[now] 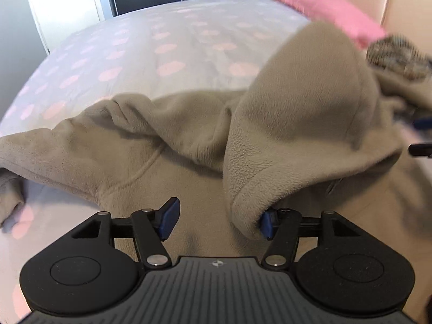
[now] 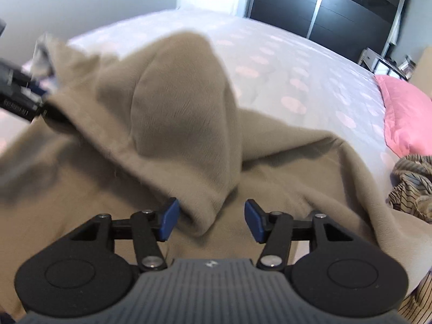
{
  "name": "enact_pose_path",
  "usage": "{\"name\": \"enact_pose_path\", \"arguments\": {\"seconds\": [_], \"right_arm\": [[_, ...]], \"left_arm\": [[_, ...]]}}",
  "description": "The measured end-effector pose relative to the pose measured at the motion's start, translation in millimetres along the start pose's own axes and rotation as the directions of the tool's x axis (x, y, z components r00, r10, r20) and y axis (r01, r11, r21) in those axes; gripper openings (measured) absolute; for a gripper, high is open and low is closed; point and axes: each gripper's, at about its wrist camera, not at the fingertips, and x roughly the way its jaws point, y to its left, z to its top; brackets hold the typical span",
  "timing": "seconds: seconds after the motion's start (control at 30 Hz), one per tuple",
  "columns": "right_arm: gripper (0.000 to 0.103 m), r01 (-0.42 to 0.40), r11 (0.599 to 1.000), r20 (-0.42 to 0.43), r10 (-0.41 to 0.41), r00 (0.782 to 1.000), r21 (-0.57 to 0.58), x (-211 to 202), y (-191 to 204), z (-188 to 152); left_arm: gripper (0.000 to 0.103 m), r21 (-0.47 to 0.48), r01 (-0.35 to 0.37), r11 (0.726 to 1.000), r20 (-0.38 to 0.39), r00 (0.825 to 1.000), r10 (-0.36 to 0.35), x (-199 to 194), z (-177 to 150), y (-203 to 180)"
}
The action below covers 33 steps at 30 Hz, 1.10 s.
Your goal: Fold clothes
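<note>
Left wrist view looked down on a beige fleece hoodie (image 1: 162,145) spread across a bed (image 1: 167,46) whose pale cover bore rows of pink spots; no box, basket or other container showed in either picture. The garment's hood (image 1: 302,113) stood up in a soft peak, its rim drooping toward the left gripper (image 1: 217,220). That gripper's jaws stood apart: the hood's edge lay against the right-hand blue pad, while the other pad touched nothing, so no grip held. One sleeve (image 1: 40,148) ran off toward the left edge of the picture. Right wrist view showed the hood (image 2: 175,102) from the other side, its lower fold hanging between the spread fingers of the right gripper (image 2: 212,221), brushing the left pad and clear of the other. A pink pillow (image 2: 405,116) lay at the far right, with a striped garment (image 2: 413,186) bunched just below it. Much of the fleece was smeared by motion blur. The left gripper's tip (image 2: 24,100) entered at the left edge as a dark blur, its pads hard to make out. The hoodie's lower body was hidden under both tools.
</note>
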Motion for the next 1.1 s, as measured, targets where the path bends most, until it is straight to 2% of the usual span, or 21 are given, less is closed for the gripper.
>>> {"name": "enact_pose_path", "arguments": {"seconds": [0.17,0.23,0.33,0.43,0.53,0.63,0.77,0.83,0.87,0.9,0.93,0.97,1.0,1.07,1.1], "right_arm": [[0.058,-0.068,0.97,0.023,0.065,0.998,0.233,-10,-51,21],[0.058,-0.072,0.945,0.012,0.072,0.997,0.318,-4,-73,29],[0.058,-0.052,0.914,-0.009,0.06,0.998,0.401,18,-97,40],[0.058,-0.038,0.881,-0.034,0.061,0.998,0.471,42,-115,49],[0.059,-0.058,0.827,-0.051,0.105,0.993,0.559,73,-134,53],[0.06,-0.079,0.77,-0.049,0.141,0.989,0.633,102,-151,54],[0.061,-0.096,0.691,-0.057,0.196,0.979,0.717,140,-163,45],[0.061,-0.147,0.656,-0.023,0.244,0.97,0.74,151,-163,39],[0.059,-0.181,0.642,0.004,0.267,0.964,0.745,155,-161,37],[0.051,-0.214,0.627,0.031,0.29,0.957,0.749,159,-160,34],[0.042,-0.232,0.629,0.052,0.292,0.955,0.742,160,-157,35],[0.021,-0.24,0.638,0.065,0.284,0.956,0.731,161,-156,38],[0.011,-0.247,0.648,0.079,0.277,0.958,0.721,161,-154,41],[0.008,-0.261,0.653,0.107,0.266,0.958,0.712,159,-157,51],[0.008,-0.27,0.654,0.123,0.262,0.957,0.707,158,-159,57]], "left_arm": [[0.06,-0.131,0.147,0.98,0.029,0.989,-0.145,-20,20,43],[0.063,-0.177,0.147,0.973,0.039,0.989,-0.142,-13,31,64],[0.062,-0.265,0.108,0.958,0.034,0.994,-0.103,7,42,90],[0.062,-0.393,0.13,0.91,0.041,0.991,-0.124,35,53,115],[0.063,-0.503,0.165,0.848,0.063,0.986,-0.155,62,63,133],[0.062,-0.562,0.175,0.809,0.046,0.982,-0.181,91,68,141],[0.062,-0.555,0.177,0.813,-0.012,0.975,-0.22,121,63,140],[0.062,-0.546,0.212,0.811,-0.003,0.967,-0.255,130,59,137],[0.061,-0.541,0.246,0.804,0.017,0.959,-0.282,134,57,135],[0.058,-0.535,0.278,0.798,0.036,0.951,-0.308,138,55,134],[0.045,-0.528,0.299,0.795,0.054,0.946,-0.32,141,55,133],[0.029,-0.52,0.318,0.793,0.071,0.941,-0.331,144,55,132],[0.025,-0.511,0.33,0.793,0.088,0.939,-0.334,145,56,132],[0.008,-0.489,0.36,0.795,0.13,0.931,-0.341,145,61,131],[0.007,-0.477,0.367,0.799,0.148,0.929,-0.339,141,66,132]]}}
